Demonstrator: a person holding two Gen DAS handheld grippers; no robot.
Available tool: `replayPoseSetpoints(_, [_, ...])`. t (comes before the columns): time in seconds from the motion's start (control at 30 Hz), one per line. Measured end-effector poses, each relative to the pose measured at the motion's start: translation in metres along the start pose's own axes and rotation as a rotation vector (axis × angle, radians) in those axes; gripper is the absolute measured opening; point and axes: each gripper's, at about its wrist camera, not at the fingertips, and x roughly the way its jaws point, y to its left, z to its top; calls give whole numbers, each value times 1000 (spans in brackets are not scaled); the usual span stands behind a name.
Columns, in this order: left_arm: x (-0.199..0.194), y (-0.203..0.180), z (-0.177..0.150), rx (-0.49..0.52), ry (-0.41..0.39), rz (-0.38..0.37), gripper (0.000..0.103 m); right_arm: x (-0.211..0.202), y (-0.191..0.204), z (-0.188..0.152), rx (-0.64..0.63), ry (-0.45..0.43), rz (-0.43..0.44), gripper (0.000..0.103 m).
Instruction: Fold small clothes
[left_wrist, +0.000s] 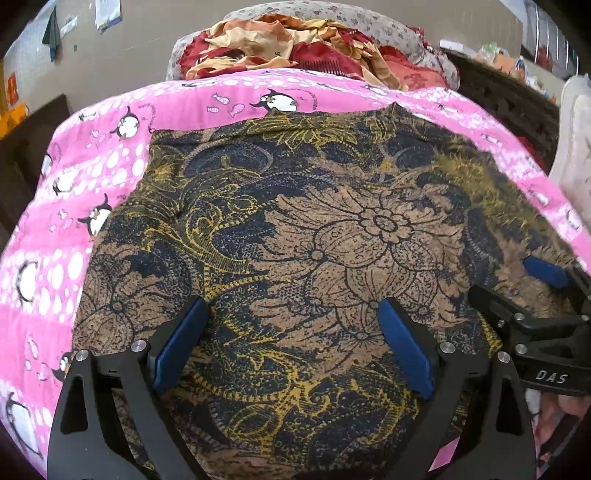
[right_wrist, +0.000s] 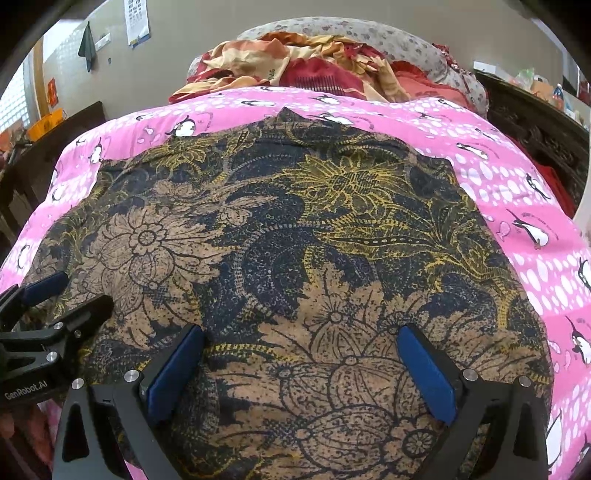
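A brown, navy and yellow floral garment (left_wrist: 295, 240) lies spread flat on a pink penguin-print sheet (left_wrist: 110, 166); it also shows in the right wrist view (right_wrist: 295, 240). My left gripper (left_wrist: 295, 306) is open and empty, its blue-padded fingers hovering over the garment's near part. My right gripper (right_wrist: 303, 332) is open and empty over the garment's near right part. The right gripper shows at the right edge of the left wrist view (left_wrist: 517, 284). The left gripper shows at the left edge of the right wrist view (right_wrist: 70, 290).
A heap of red and orange fabric (left_wrist: 295, 48) lies on a grey spotted cushion (left_wrist: 388, 26) beyond the sheet. Dark carved wooden furniture (left_wrist: 509, 99) stands at the right. A dark wooden piece (right_wrist: 48, 147) stands at the left by the wall.
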Motion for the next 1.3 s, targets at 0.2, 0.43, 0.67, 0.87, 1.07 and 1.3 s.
replayPoseSetpoints(0.2, [-41,32,-29,-190,22,-295,95,-1,0,0,3,-5,3,103])
replayPoseSetpoints(0.43, [-69,125,-95,-588,-6,-571,94,-2,0,-1,4,-7,2,103])
replayPoseSetpoints(0.67, [-39,145,-63,-704,-70,-563,94,-1,0,-1,4,-8,2,103])
replayPoseSetpoints(0.87, [-37,141,-49,-676,-59,-666,97,-1,0,-1,4,-7,2,103])
replayPoseSetpoints(1.07, [-28,167,-51,-791,-39,-601,85,-1,0,-1,4,-6,1,103])
replayPoseSetpoints(1.3, [-25,162,-59,-759,-17,-516,49,-4,1,10,-7,61,3,102])
